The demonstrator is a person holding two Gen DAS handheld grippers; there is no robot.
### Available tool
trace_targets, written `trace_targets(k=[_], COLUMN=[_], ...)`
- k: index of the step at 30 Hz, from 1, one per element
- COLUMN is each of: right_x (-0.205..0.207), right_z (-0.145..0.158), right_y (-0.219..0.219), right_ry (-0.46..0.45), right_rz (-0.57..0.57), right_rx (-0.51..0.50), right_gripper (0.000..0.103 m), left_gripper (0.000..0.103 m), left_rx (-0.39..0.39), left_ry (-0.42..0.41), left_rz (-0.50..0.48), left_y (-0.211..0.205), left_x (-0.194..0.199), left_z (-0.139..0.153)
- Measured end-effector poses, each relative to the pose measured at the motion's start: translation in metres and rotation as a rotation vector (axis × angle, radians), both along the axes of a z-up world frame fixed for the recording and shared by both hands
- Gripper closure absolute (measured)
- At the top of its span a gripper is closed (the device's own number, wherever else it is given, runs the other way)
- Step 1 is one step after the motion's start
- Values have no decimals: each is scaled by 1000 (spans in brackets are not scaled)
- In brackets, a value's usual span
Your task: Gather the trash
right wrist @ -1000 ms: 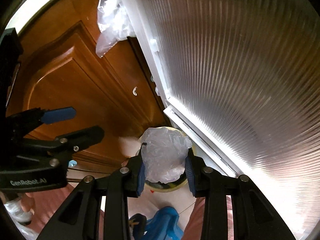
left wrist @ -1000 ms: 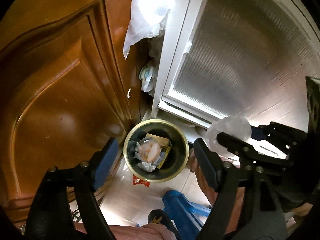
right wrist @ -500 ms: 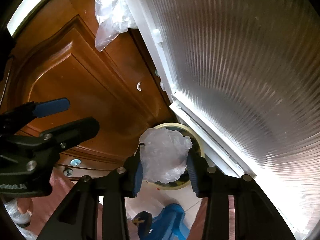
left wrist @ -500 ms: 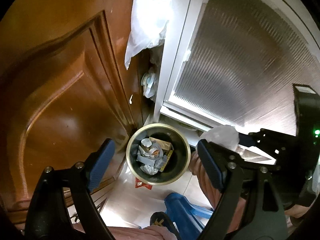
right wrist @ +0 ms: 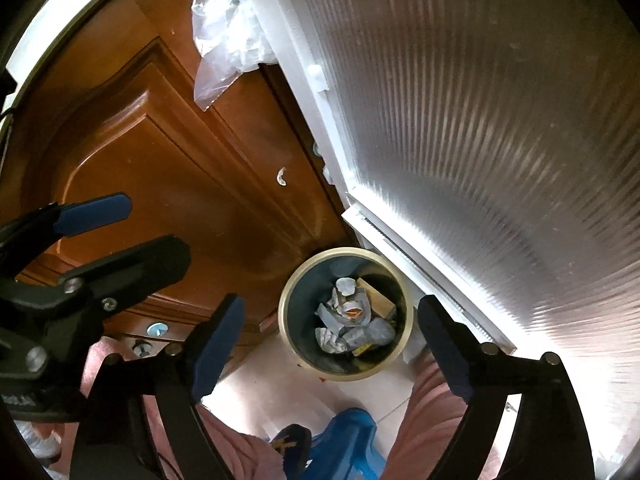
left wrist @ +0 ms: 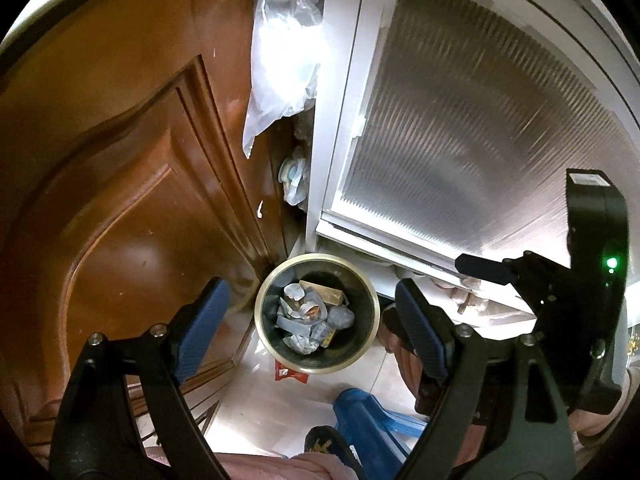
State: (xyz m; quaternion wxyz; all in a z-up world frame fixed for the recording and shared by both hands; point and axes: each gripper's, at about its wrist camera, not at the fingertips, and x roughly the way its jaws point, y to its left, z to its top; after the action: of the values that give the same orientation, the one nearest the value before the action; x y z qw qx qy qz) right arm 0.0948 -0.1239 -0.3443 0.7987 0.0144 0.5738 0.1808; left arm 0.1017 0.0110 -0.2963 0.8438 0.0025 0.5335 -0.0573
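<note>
Looking down the left wrist view, the left gripper (left wrist: 308, 322) hangs wide and empty over the bin (left wrist: 272, 280) at lower centre. In the right view, the right gripper (right wrist: 330, 338) is opening, nothing between its jaws, above trash (right wrist: 352, 324) inside the bin.

Glossy wood door (left wrist: 132, 184); ribbed translucent panel (left wrist: 460, 152) (plastic?); crumpled paper (left wrist: 304, 320).

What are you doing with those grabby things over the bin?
A person is tidying up trash. Both grippers hang above the round bin on the floor by the wooden door. The right gripper is opening with nothing between its fingers. The left gripper is open and empty. Crumpled rubbish lies in the bin.
</note>
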Motion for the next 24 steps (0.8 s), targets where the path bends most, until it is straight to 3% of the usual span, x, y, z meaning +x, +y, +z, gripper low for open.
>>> trace_targets(k=[14,24], right_x=[-20,-50], right_z=[32,100], right_y=[-14,-24], right_ry=[-25,-118], right_rz=[-67,-104], right_rx=[-69,-87], right_gripper=[12,12], left_gripper=[20,20], left_rx=[-2,13], left_ry=[-30,-98], left_rz=[-30,-19], left_y=[-9,-7], left_x=[-28,-62], left_z=[26,83])
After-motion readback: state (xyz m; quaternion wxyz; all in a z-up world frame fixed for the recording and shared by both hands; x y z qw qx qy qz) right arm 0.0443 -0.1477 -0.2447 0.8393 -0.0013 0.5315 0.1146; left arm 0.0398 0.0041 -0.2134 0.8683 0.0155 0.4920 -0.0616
